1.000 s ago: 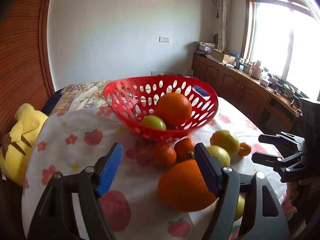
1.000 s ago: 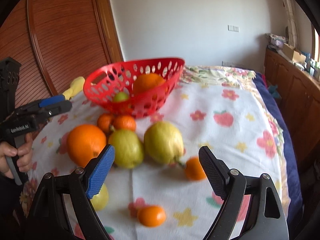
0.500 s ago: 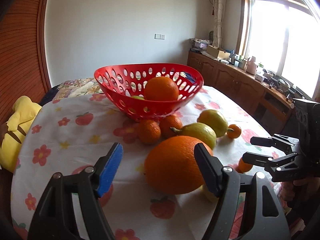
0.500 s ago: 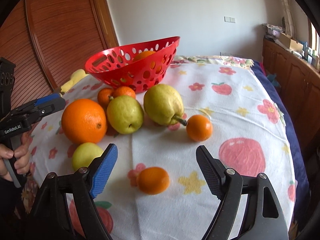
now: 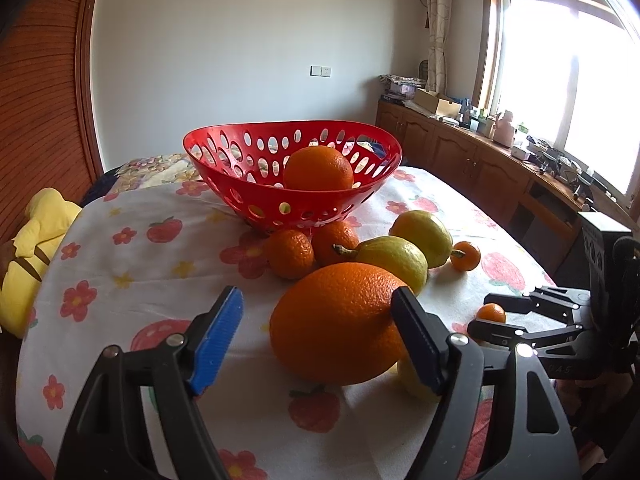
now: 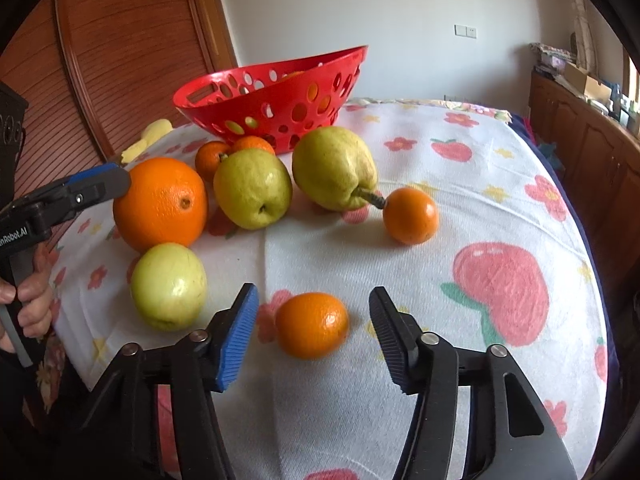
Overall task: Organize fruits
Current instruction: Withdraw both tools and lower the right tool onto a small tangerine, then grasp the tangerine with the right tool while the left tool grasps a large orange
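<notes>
Left gripper (image 5: 316, 332): jaws spread wide, low over the table, holding nothing; ribbed blue pad on one finger, black pad on the other; the black one overlaps the large orange's side, contact unclear.
Large orange (image 5: 340, 322): dimpled peel, round, on the cloth.
Right gripper (image 6: 312, 334): jaws wide, either side of a small mandarin (image 6: 312, 325), not touching it.
Basket (image 5: 224, 168): glossy red plastic, oval holes, holding another orange (image 5: 319, 169).
Pears (image 6: 252, 188): two, yellow-green, speckled, side by side before the basket.
Green apple (image 6: 169, 286): smooth, just beside the large orange.
Tablecloth (image 6: 500, 216): white, woven, printed with flowers and strawberries.
</notes>
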